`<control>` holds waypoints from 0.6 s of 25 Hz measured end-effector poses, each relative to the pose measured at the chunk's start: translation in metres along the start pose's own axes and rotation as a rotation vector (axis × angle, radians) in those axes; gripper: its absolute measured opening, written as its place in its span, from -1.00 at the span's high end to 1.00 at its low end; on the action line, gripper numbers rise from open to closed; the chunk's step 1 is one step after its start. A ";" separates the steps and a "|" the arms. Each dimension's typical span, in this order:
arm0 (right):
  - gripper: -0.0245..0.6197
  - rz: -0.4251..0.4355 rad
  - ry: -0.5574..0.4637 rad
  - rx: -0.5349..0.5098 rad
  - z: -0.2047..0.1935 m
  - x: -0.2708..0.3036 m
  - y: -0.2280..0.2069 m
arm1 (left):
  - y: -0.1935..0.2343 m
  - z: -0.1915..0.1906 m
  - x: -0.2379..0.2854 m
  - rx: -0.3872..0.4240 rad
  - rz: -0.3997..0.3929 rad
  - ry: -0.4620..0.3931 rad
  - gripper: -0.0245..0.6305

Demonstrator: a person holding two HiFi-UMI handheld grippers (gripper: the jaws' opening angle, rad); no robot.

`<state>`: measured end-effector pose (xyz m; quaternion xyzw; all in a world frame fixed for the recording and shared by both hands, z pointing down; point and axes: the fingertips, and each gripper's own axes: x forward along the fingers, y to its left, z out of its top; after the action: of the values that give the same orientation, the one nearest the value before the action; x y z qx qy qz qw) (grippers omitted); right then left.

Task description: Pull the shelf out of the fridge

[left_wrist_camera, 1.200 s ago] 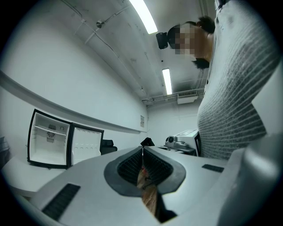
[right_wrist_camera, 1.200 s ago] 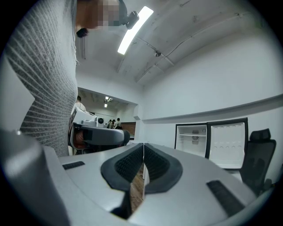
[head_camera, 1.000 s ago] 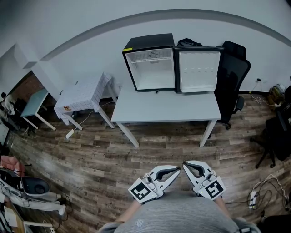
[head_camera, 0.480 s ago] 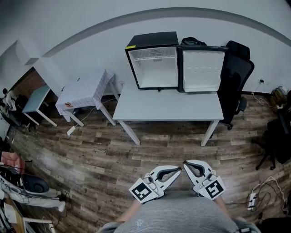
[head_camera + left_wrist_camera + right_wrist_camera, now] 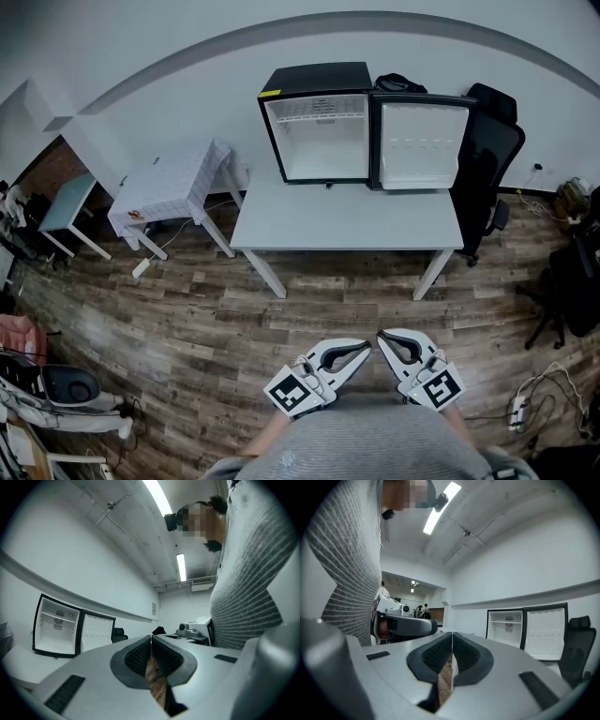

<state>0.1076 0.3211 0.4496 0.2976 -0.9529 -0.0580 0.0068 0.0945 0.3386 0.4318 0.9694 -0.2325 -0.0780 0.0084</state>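
A small black fridge (image 5: 319, 122) stands at the back of a white table (image 5: 347, 225), its door (image 5: 422, 145) swung open to the right. One thin white shelf (image 5: 317, 118) sits high inside the white interior; it also shows in the left gripper view as the shelf (image 5: 57, 617) and in the right gripper view as the shelf (image 5: 505, 621). My left gripper (image 5: 365, 349) and right gripper (image 5: 382, 338) are held close to my body, far from the table, tips nearly meeting. Both are shut with nothing between the jaws.
A low table with a checked cloth (image 5: 173, 187) stands left of the white table, a black office chair (image 5: 487, 150) to its right. A black bag (image 5: 394, 85) lies on the fridge. Wooden floor (image 5: 309, 300) stretches between me and the table. A power strip (image 5: 518, 409) lies at the right.
The head view has shifted slightly, so the fridge and table sit a little higher and further right. Both grippers stay where they were, shut.
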 end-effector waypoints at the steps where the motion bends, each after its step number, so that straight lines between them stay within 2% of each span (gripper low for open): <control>1: 0.88 -0.001 -0.001 0.003 0.000 0.005 -0.001 | 0.005 0.001 -0.002 -0.002 0.001 0.000 0.89; 15: 0.88 -0.034 0.016 0.001 0.008 0.089 -0.016 | 0.097 0.025 -0.033 -0.008 0.005 -0.014 0.89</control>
<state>0.0428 0.2585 0.4374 0.3143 -0.9476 -0.0551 0.0134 0.0176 0.2677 0.4173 0.9683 -0.2345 -0.0854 0.0109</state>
